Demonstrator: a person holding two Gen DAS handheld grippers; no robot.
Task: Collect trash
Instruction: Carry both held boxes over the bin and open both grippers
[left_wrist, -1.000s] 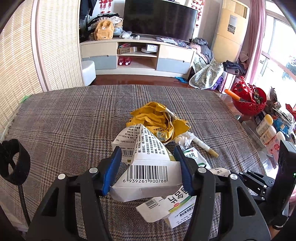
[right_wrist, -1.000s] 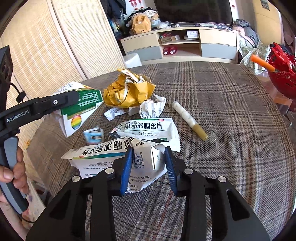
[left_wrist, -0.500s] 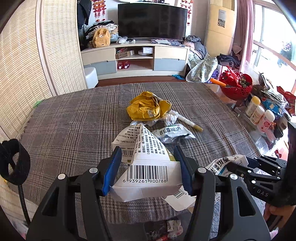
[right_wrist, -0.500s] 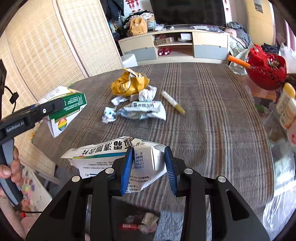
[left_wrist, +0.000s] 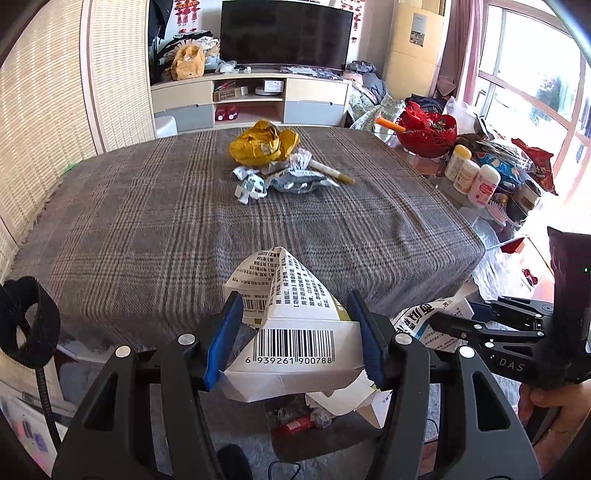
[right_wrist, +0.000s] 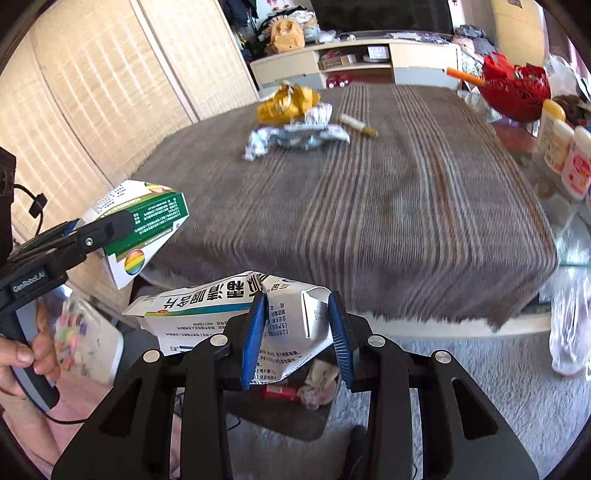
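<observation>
Trash in both tongs, held over the bin past the table's near edge.

Left gripper (left_wrist: 295, 336) clamps a crumpled barcode box (left_wrist: 295, 343); right gripper (right_wrist: 297, 332) pinches a torn white carton (right_wrist: 229, 306). Below them sits a dark bin (right_wrist: 288, 413) with scraps inside. Farther off, on the plaid tablecloth (left_wrist: 155, 221), lie foil wrappers (left_wrist: 291, 181), a marker (left_wrist: 332, 174) and a crumpled yellow bag (left_wrist: 264, 143).

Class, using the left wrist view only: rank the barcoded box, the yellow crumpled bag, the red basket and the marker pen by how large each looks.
1. barcoded box, largest, though nearness to the camera inflates it.
2. and 3. yellow crumpled bag and red basket look about alike; I would not rank them.
4. marker pen, smallest.
</observation>
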